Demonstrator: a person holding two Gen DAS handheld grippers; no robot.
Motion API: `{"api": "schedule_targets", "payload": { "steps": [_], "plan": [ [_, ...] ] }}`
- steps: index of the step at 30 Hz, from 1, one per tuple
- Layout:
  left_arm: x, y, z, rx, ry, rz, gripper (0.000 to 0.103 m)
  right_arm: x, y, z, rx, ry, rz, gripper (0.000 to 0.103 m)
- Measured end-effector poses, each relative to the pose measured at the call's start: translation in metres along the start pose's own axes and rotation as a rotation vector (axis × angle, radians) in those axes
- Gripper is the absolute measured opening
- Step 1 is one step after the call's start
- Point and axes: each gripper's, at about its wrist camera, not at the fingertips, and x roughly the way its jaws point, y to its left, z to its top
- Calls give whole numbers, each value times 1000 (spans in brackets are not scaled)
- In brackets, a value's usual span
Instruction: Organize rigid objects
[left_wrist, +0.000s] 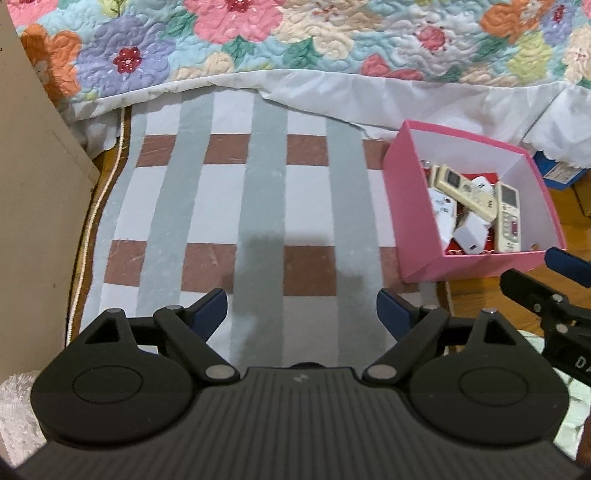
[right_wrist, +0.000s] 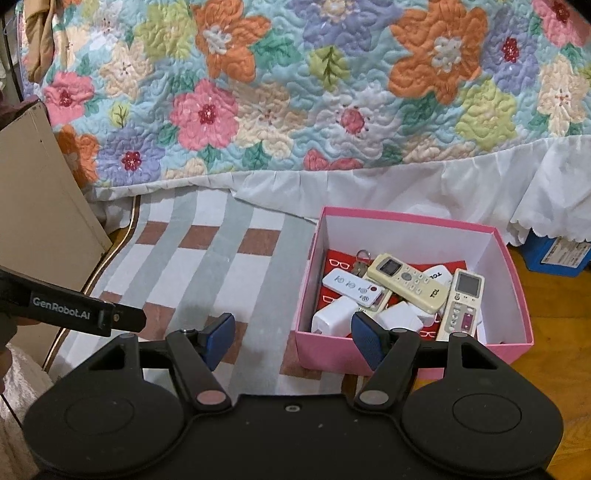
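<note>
Both grippers hang above a checked mat (left_wrist: 258, 192) on the floor, each with its blue pads spread apart and nothing between them. Under the left gripper (left_wrist: 301, 308) lies bare mat only; the right gripper (right_wrist: 291, 334) hovers at the near left edge of a pink box (right_wrist: 413, 354). That box sits at the mat's right side, near a flowered quilt (right_wrist: 295, 92) hanging from the bed at the far side. Inside the box lie two cream remotes (right_wrist: 410, 282), a white remote (right_wrist: 352, 288), white chargers (right_wrist: 332, 317) and keys (right_wrist: 360, 260), piled together on a red cloth (right_wrist: 334, 264). A beige board (left_wrist: 33, 184) leans at the left.
</note>
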Motion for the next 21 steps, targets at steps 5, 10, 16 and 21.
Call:
{"api": "schedule_targets", "payload": {
  "steps": [5, 10, 16, 21],
  "plan": [
    [3, -1, 1, 30, 2, 62, 90, 0, 3, 0, -8, 4, 0, 75],
    [2, 1, 1, 22, 10, 59, 91, -1, 6, 1, -15, 1, -5, 81],
    [-2, -2, 2, 31, 11, 73, 92, 4, 13, 10, -19, 77, -83, 99],
    [-8, -5, 2, 47, -5, 92, 93, -1, 6, 14, 18, 66, -94, 99]
  ]
}}
